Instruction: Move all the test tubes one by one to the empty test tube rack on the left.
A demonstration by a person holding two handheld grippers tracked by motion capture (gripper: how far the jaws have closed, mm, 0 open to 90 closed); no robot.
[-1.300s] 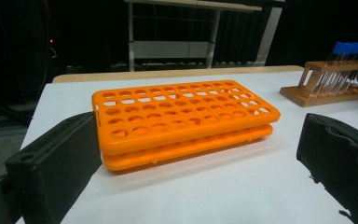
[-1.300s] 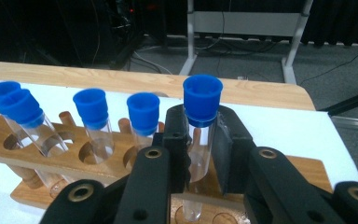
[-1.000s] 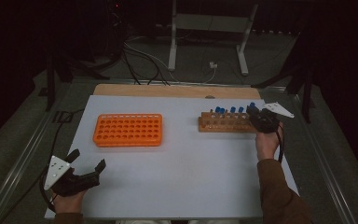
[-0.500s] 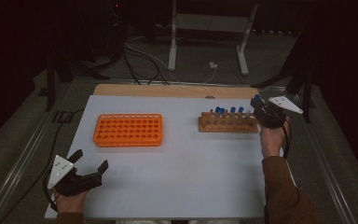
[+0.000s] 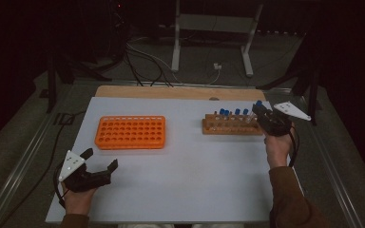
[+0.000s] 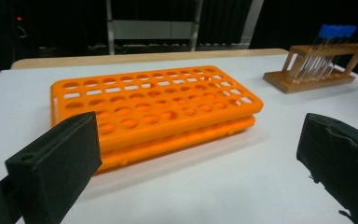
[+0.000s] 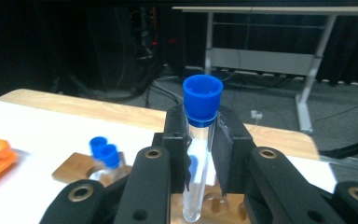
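Nearest the person, well short of the orange rack (image 5: 130, 132), the left gripper (image 5: 99, 167) has stayed put over the last second, jaws wide apart and holding nothing. Beyond, at the far right end of the wooden rack (image 5: 231, 126), the right gripper (image 5: 260, 113) has risen, clamped on a blue-capped test tube (image 7: 199, 140) whose base now sits just above the holes, so the tube looks freed for carrying toward the orange rack.
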